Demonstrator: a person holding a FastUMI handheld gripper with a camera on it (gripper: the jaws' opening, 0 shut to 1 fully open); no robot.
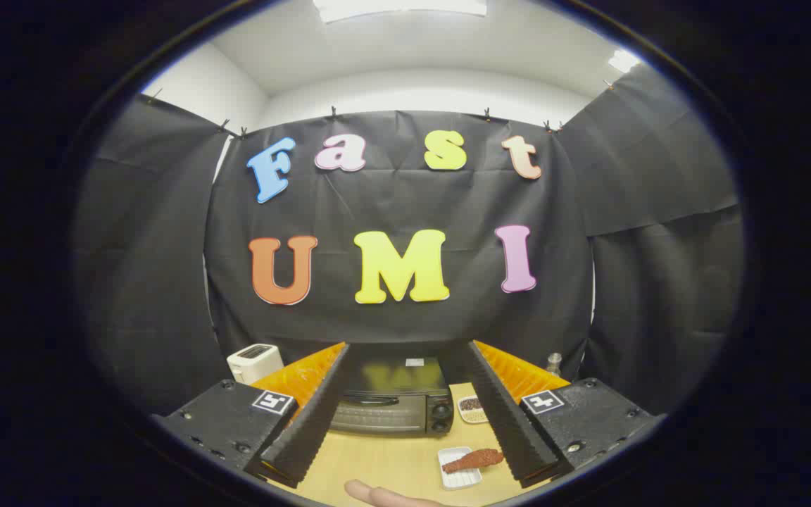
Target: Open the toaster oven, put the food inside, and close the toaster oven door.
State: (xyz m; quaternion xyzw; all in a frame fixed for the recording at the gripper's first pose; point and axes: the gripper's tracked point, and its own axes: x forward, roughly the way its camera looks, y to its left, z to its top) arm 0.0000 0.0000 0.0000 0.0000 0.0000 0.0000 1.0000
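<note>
Gripper view: the gripper (405, 415) is spread wide with nothing between its fingers. The toaster oven (395, 398) stands on the wooden table (391, 465) beyond the fingers, door closed. The food (474, 460) lies on a white tray (459, 470) beside the right finger. A white toaster (254, 361) stands far left.

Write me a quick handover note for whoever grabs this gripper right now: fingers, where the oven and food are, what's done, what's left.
Gripper: open, holding nothing, fingers spread above the table.
Toaster oven: beyond the fingers, framed between them, door shut.
Food: reddish-brown piece on a small white tray, in front of the oven, next to one finger.
A small dish sits beside the oven; a white toaster stands off to the other side.
Done: nothing yet.
Left: open door, load food, close door.
</note>
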